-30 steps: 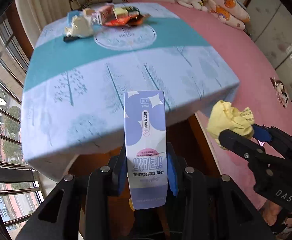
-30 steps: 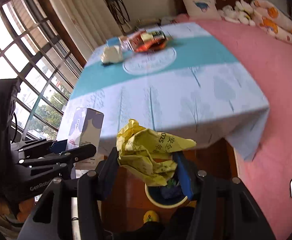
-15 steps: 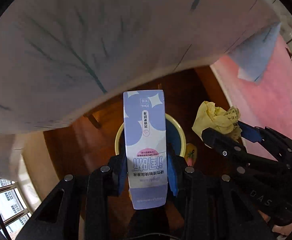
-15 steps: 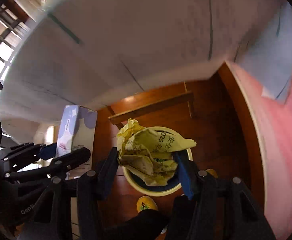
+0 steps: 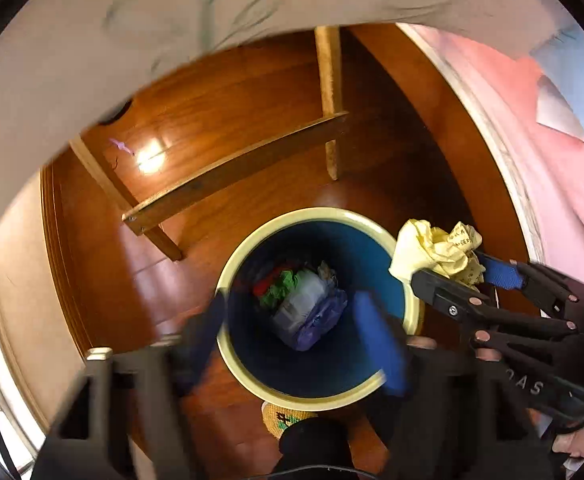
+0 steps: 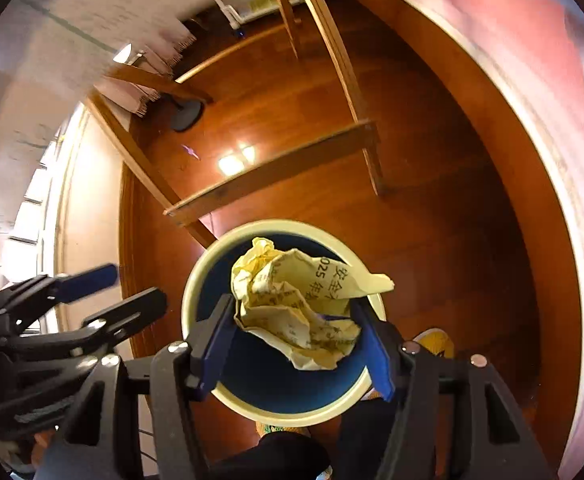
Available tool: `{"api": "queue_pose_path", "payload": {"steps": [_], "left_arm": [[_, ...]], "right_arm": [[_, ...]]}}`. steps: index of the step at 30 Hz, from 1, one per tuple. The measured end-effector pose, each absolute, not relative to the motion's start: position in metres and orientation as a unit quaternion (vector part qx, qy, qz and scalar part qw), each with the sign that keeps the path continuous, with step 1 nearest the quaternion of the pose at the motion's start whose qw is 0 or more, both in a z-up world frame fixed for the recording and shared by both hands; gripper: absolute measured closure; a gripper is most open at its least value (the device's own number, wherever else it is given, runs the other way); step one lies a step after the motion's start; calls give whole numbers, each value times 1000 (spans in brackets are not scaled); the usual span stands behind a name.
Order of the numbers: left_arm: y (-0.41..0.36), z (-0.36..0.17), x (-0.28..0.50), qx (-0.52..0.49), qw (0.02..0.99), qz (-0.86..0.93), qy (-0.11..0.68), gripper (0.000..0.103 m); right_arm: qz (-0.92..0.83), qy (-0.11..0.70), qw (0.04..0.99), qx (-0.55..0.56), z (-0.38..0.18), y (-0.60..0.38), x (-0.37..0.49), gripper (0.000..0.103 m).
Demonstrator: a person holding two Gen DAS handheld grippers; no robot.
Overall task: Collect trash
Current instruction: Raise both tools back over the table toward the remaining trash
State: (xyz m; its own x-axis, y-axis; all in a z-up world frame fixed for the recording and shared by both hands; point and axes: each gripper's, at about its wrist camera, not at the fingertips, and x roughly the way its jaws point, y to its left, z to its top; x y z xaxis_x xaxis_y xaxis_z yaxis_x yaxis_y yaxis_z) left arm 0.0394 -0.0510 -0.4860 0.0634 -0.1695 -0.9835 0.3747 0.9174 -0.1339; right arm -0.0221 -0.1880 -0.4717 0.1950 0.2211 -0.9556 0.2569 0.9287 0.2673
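Note:
A round bin [image 5: 232, 280] with a cream rim and blue inside stands on the wooden floor, directly below both grippers. Trash lies at its bottom, with the purple-and-white carton [image 5: 311, 312] on top. My left gripper [image 5: 295, 332] is open and empty above the bin, its fingers blurred. My right gripper [image 6: 299, 328] is shut on a crumpled yellow paper [image 6: 292, 300] printed with black characters, held over the bin [image 6: 196, 272]. That paper also shows in the left wrist view [image 5: 435, 248] at the bin's right rim.
A wooden table frame with a crossbar [image 5: 236, 172] stands just behind the bin, under the hanging tablecloth [image 5: 172, 12]. A pink bedspread [image 5: 551, 140] lies to the right. The person's yellow slipper [image 6: 435, 340] is beside the bin.
My left gripper opened and the purple-and-white carton dropped into the bin. Both grippers tipped further down over the bin. The right gripper still holds the yellow paper.

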Motion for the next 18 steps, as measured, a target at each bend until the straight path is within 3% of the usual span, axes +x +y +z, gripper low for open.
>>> {"api": "queue_pose_path", "payload": {"steps": [1,2,4,10,18], "left_arm": [[-48,-487,40,72,726,-186,658,7],[-46,-488,41,70,727,-185,658,4],[-42,-484,42,72,730,-181,655,4],[-27,-452,42,72,740,-176,645,4],[-2,-360,28,55,749,-164,640,4]], "right_arm": [[-12,637,746,194,-475,-189,-23,37],[-11,638,744,198,-477,-190,-24,33],[-10,637,744,202,-476,-188,-24,27],[-3,635,746,200,-456,-178,-21,26],[3,624,756,196,-368,-167,-26,26]]}}
